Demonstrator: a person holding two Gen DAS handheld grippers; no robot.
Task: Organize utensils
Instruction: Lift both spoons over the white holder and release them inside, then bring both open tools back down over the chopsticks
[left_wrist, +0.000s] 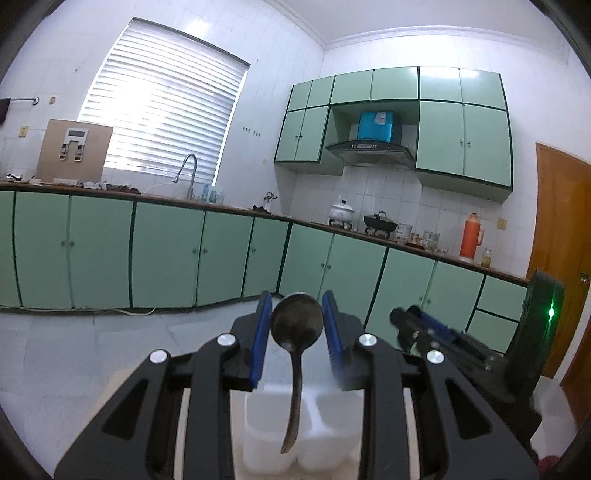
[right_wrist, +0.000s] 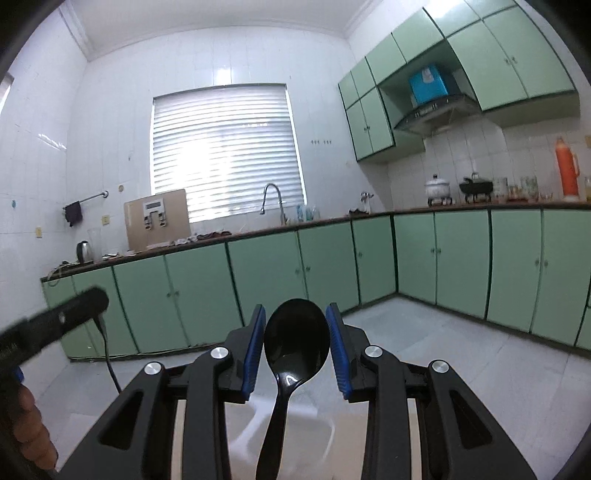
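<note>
My left gripper (left_wrist: 296, 300) points level across the kitchen and is shut on the bowl of a dull dark metal spoon (left_wrist: 297, 325). The spoon's handle hangs down toward the camera, over a white divided container (left_wrist: 266, 435). My right gripper (right_wrist: 296, 311) is shut on the bowl of a glossy black plastic spoon (right_wrist: 295, 343), with the handle also pointing down and back. A blurred white container (right_wrist: 321, 432) lies beneath it. The right gripper (left_wrist: 424, 328) appears at the right of the left wrist view. The left gripper (right_wrist: 59, 314) and a hand (right_wrist: 29, 435) show at the left of the right wrist view.
Green base cabinets (left_wrist: 166, 254) run along two walls under a wooden counter. On it are a sink tap (left_wrist: 186, 173), pots (left_wrist: 341, 212), an orange thermos (left_wrist: 471, 236) and a kettle (right_wrist: 84, 251). A wooden door (left_wrist: 557, 258) is at the right, with grey tiled floor (right_wrist: 424, 343) ahead.
</note>
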